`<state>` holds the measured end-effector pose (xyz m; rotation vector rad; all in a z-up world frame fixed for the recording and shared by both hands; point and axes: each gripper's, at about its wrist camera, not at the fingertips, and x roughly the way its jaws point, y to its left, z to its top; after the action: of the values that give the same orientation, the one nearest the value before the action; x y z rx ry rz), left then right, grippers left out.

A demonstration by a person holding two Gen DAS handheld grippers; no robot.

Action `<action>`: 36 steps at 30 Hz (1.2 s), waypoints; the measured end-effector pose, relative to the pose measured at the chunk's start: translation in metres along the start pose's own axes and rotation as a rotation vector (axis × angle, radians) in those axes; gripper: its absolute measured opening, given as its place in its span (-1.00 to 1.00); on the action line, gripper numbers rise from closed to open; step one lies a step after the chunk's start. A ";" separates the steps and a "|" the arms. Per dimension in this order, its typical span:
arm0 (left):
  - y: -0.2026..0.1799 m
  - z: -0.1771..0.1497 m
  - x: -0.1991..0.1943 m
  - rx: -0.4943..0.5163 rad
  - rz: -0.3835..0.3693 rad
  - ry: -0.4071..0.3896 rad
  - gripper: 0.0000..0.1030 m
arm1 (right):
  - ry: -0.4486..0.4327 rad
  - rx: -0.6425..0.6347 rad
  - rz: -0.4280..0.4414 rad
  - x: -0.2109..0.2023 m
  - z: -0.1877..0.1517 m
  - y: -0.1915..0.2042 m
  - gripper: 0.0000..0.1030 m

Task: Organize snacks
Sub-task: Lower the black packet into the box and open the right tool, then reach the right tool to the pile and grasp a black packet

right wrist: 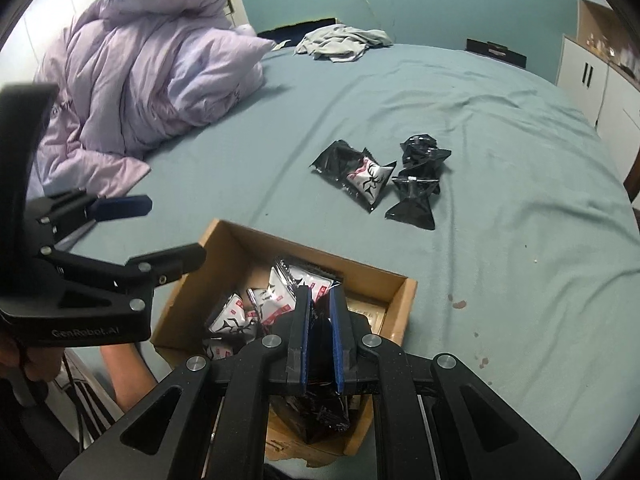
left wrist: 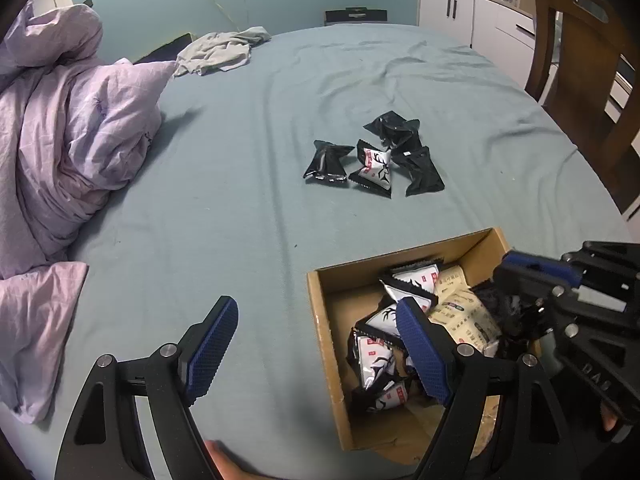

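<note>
A cardboard box (left wrist: 320, 320) (right wrist: 224, 240) sits on the bed's near side with several black-and-white and beige snack packets inside. My right gripper (right wrist: 320, 300) is shut on a black snack packet (right wrist: 320, 412) and holds it over the box; it shows at the right in the left wrist view (left wrist: 520, 276). My left gripper (left wrist: 316, 320) is open and empty, its right finger over the box's left part. Several black snack packets (left wrist: 376, 160) (right wrist: 384, 180) lie in a loose pile on the sheet beyond the box.
A crumpled lilac duvet (left wrist: 68, 140) (right wrist: 140, 80) fills the bed's left side. Grey clothing (left wrist: 224, 50) lies at the far edge. A wooden chair (left wrist: 580, 80) and white cabinets (left wrist: 460, 12) stand to the right of the bed.
</note>
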<state>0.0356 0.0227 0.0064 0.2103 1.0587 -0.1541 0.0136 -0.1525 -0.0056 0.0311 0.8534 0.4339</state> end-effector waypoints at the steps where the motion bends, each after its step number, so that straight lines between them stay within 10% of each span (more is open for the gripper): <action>1: 0.000 0.000 0.000 0.000 -0.001 0.000 0.59 | 0.006 0.002 0.006 0.001 0.000 0.001 -0.85; 5: 0.000 0.000 0.000 0.000 -0.003 0.003 0.59 | 0.038 0.041 0.060 0.008 0.003 -0.003 -0.78; 16: -0.004 -0.001 0.000 0.022 -0.001 0.009 0.59 | -0.018 0.229 0.095 -0.008 0.009 -0.038 0.26; 36: -0.007 0.000 -0.003 0.005 -0.051 0.031 0.59 | 0.027 0.371 -0.109 -0.014 0.023 -0.069 0.31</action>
<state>0.0326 0.0164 0.0080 0.1909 1.0946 -0.2002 0.0473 -0.2178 0.0056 0.3203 0.9485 0.1700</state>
